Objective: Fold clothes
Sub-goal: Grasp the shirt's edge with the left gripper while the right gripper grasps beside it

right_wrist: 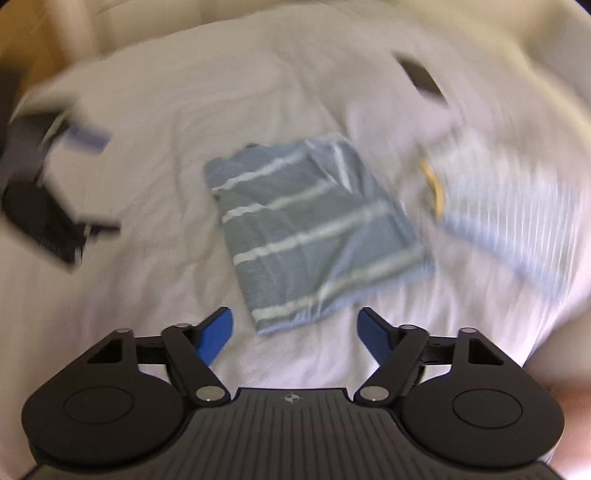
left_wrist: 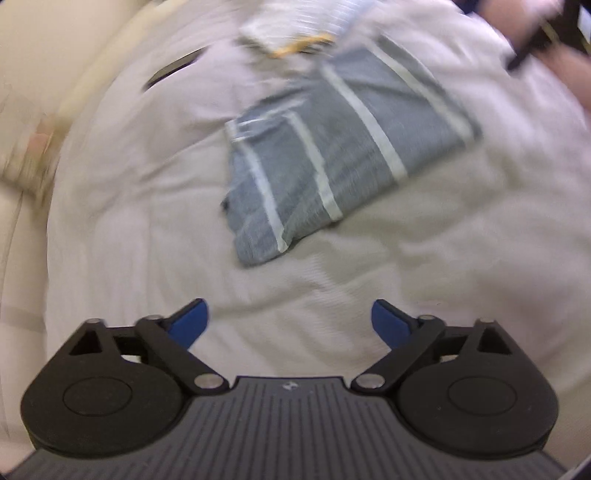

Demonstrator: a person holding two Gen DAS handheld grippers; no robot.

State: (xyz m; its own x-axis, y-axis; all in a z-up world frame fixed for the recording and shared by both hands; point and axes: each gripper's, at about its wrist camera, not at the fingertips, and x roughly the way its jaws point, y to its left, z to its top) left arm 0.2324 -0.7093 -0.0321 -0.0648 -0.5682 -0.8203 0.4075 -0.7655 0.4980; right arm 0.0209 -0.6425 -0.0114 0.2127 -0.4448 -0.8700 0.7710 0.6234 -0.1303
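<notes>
A grey-blue garment with white stripes (left_wrist: 332,155) lies folded into a rectangle on the white bed sheet (left_wrist: 147,221); it also shows in the right wrist view (right_wrist: 310,229). My left gripper (left_wrist: 290,314) is open and empty, above the sheet short of the garment's near corner. My right gripper (right_wrist: 295,325) is open and empty, its tips just short of the garment's near edge. Both views are motion-blurred.
A second pale striped garment with a yellow trim (right_wrist: 509,218) lies right of the folded one, at the top in the left wrist view (left_wrist: 295,26). A dark flat object (right_wrist: 421,77) lies on the sheet. The other gripper shows at the left edge (right_wrist: 40,214).
</notes>
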